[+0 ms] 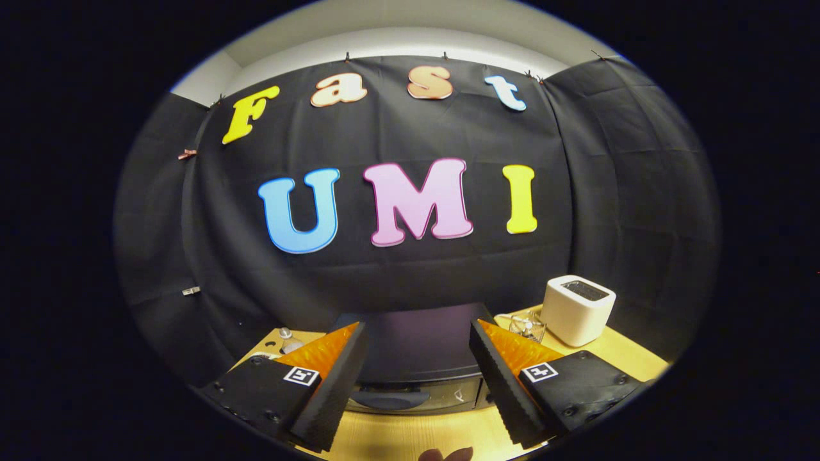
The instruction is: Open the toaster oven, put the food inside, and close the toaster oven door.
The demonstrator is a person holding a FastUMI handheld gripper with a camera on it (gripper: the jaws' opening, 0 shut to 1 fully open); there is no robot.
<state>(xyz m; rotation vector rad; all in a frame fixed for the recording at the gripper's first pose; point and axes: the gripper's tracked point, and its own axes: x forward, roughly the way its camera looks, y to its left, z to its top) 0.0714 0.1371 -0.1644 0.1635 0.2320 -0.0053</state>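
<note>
The tool (pixel 416 378) hangs wide apart and empty, with the closed toaster oven (pixel 416 349) straight ahead between its fingers, its door handle (pixel 389 399) running crosswise below them.

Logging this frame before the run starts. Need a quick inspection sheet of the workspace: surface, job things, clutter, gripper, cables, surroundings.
Surface: light wooden table, bare in front of the fingers.
Job's things: dark toaster oven just ahead, seen between the fingers; door looks closed, handle low on its front. Brown item near the fingers, too cut off to identify.
Clutter: white slot toaster beyond the right-hand finger; small clear glass item beside it; small objects beyond the left-hand finger, unclear.
Gripper: gripper open, holding nothing.
Cables: nothing seen.
Surroundings: black cloth wall; pale wall above.
</note>
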